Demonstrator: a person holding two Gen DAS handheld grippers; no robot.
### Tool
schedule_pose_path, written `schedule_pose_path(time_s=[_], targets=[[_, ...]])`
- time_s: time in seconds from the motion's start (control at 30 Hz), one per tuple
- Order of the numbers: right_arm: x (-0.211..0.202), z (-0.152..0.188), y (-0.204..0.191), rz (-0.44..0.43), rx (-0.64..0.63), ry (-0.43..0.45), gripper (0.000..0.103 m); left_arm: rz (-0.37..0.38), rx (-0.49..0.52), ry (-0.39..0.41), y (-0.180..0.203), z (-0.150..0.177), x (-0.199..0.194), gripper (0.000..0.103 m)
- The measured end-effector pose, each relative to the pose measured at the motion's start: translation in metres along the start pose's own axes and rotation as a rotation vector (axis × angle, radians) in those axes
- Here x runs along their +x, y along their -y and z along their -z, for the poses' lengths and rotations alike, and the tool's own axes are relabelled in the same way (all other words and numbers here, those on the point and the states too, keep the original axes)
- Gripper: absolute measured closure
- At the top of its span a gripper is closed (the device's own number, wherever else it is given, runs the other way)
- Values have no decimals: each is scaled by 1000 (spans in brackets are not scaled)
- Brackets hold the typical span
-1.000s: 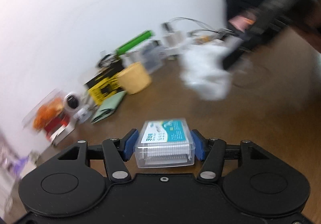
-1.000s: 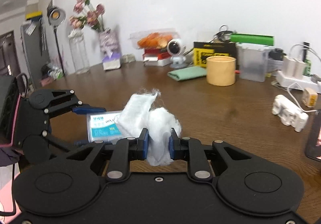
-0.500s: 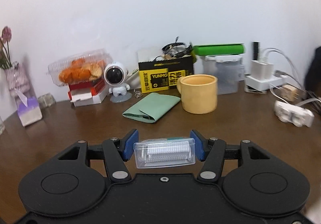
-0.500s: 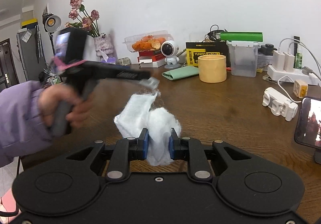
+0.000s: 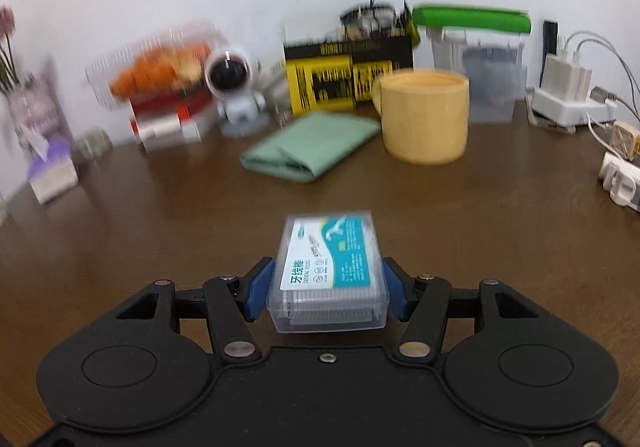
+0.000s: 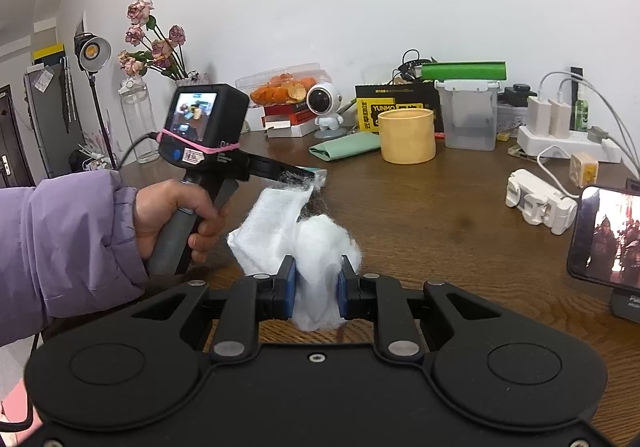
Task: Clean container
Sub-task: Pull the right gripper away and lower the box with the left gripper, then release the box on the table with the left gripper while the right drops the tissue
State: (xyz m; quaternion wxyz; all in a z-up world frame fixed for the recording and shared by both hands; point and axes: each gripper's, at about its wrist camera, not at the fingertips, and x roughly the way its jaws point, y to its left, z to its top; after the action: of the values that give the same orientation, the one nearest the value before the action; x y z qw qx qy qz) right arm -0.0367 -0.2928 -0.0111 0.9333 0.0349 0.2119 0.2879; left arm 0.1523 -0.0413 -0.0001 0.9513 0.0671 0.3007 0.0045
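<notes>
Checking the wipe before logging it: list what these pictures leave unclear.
- Right wrist view: the clear floss box is mostly hidden behind the white cotton wipe.
- Left wrist view: small label print is blurred, unreadable.
- Left wrist view: the box's underside faces away.
- Either view: dirt on the box cannot be judged.

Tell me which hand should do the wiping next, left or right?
Right, probably. Its tongs already pinch the white wipe, while the left tongs are full, clamped on the clear floss-pick box, so they can only hold it steady.

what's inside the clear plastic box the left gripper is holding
Through the clear plastic box held by the left gripper, a packed row of white floss picks shows. The printed label on its lid hides the rest.
</notes>
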Motion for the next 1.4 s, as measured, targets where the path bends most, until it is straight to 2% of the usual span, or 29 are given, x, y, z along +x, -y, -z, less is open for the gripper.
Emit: schedule_pose_path(time_s=[0.13,0.2,0.23,0.4,0.47,0.53,0.63,0.7,0.87,1.0,1.17,1.23,1.27,1.3,1.33,1.37,1.4], targets=[[1,1,-1,-2,1,-6,82,40,-44,-37,-7,1,6,45],[0,1,-2,0,0,-4,82,38,-47,-45,-8,1,7,29],[-1,0,-2,1,-1,-1,82,30,-38,-49,-8,1,7,16],[-6,-2,-5,10,-5,24,83,31,-51,-10,-21,-12,-29,12],[-6,-6,-5,17,-13,30,83,43,-74,26,-30,-19,-59,1],[-4,-13,-3,32,-24,37,83,32,-95,90,-39,-22,-90,0],[12,-35,1,84,-42,37,83,-18,-100,114,-45,-21,-111,0],[32,-52,5,125,-61,33,83,-39,-110,98,-47,-20,-116,0],[119,-80,40,125,20,-95,83,-22,-156,69,-52,-15,-118,0],[180,-90,67,219,88,-182,83,-30,-173,-3,-57,-10,-107,0],[207,-85,67,276,93,-219,82,-18,-161,-4,-59,-2,-107,0],[206,-82,66,285,97,-210,80,-14,-156,0,-58,0,-107,0],[205,-82,64,290,95,-205,75,-11,-154,0,-57,1,-106,0],[204,-82,63,296,91,-200,61,-10,-153,-2,-56,1,-106,0],[203,-83,62,302,86,-194,54,-11,-154,-2,-55,1,-106,0],[202,-83,61,307,82,-189,47,-12,-154,-3,-54,0,-105,0],[201,-83,60,313,78,-184,47,-12,-154,-1,-53,0,-106,0]])
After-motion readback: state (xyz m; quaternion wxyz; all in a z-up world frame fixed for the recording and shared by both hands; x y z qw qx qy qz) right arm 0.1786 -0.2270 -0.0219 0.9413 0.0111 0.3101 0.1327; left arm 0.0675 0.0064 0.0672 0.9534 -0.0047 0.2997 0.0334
